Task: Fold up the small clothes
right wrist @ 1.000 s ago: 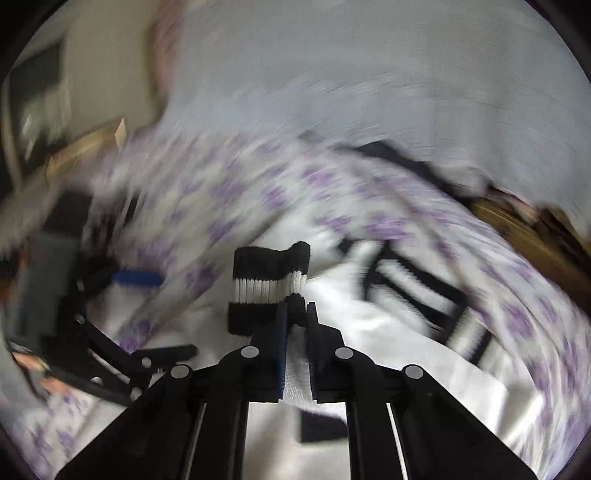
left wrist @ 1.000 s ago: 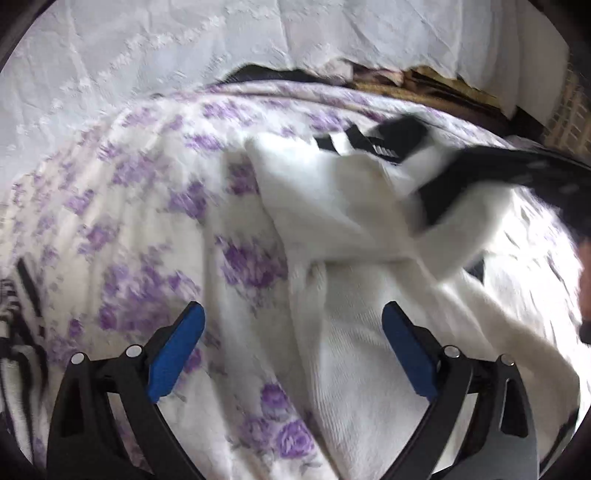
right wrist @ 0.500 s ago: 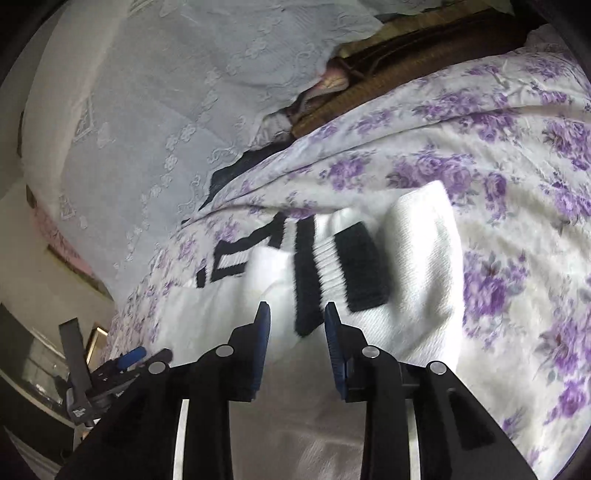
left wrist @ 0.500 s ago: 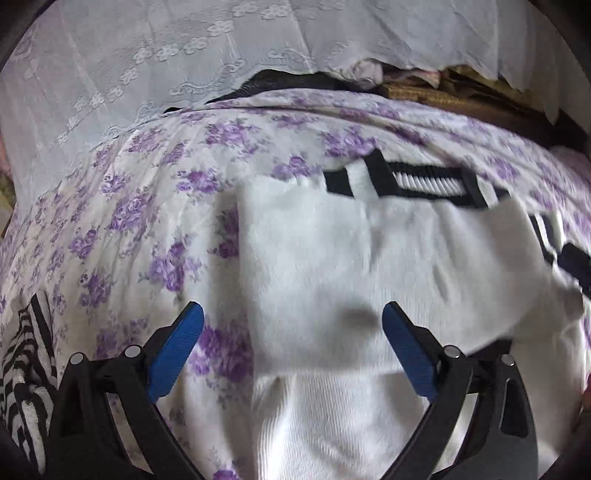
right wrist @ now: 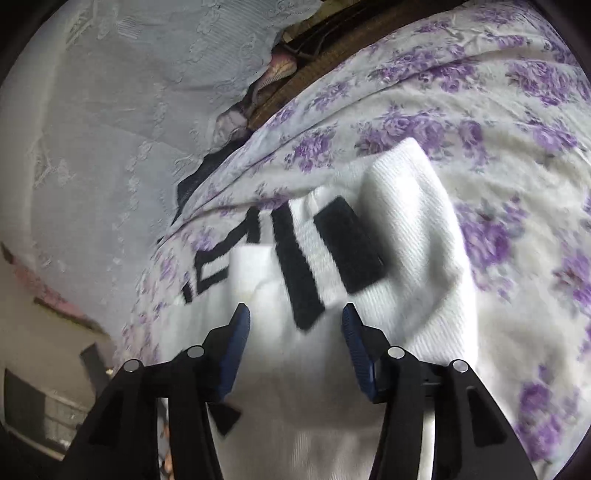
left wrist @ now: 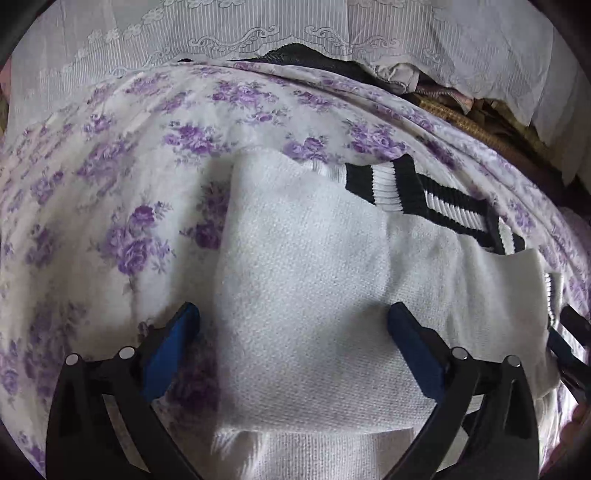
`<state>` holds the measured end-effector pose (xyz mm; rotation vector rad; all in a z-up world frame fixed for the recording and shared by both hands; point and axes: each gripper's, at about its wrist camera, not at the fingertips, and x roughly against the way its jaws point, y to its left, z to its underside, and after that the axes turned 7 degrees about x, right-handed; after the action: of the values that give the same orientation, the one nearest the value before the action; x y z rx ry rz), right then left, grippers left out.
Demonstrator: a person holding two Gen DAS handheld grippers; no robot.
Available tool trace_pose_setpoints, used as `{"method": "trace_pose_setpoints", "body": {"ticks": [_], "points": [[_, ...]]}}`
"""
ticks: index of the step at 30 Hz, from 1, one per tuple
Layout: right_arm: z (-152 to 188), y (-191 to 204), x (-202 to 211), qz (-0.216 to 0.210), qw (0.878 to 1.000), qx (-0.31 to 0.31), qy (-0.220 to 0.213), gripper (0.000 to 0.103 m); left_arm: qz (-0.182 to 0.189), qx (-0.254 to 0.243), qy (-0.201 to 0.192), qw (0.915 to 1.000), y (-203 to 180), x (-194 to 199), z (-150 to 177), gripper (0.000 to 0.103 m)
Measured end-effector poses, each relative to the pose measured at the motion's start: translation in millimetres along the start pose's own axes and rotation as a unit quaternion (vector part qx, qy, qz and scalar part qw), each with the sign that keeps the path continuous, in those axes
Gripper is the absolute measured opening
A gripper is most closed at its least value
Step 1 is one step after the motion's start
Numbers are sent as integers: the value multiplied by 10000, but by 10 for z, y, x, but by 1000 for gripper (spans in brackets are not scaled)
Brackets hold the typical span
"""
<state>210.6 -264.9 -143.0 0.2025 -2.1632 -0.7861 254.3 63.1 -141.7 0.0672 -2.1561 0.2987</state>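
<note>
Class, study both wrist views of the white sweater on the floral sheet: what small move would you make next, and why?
Probably draw the right gripper back off the sweater. Its jaws are opening, no pad presses the cloth, and the black-striped cuff already lies folded across the body. The left gripper hangs open over the fold, ready to smooth it.

One white sweater (left wrist: 310,280) with black-and-white striped trim lies on one floral bedsheet (left wrist: 110,192). One lace curtain (left wrist: 258,26) hangs behind. Two tools show: left tool (left wrist: 291,328), right tool (right wrist: 293,325).
</note>
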Motion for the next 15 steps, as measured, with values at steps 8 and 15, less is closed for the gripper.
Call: {"method": "trace_pose_setpoints", "body": {"ticks": [8,15], "points": [[88,79,510,-30,9902,724,-1191,11,-108,-105,-610,9980,11,277,59,99],[181,-319,395,582,9965,121,-586,16,-190,-63,-117,9997,72,119,93,99]]}}
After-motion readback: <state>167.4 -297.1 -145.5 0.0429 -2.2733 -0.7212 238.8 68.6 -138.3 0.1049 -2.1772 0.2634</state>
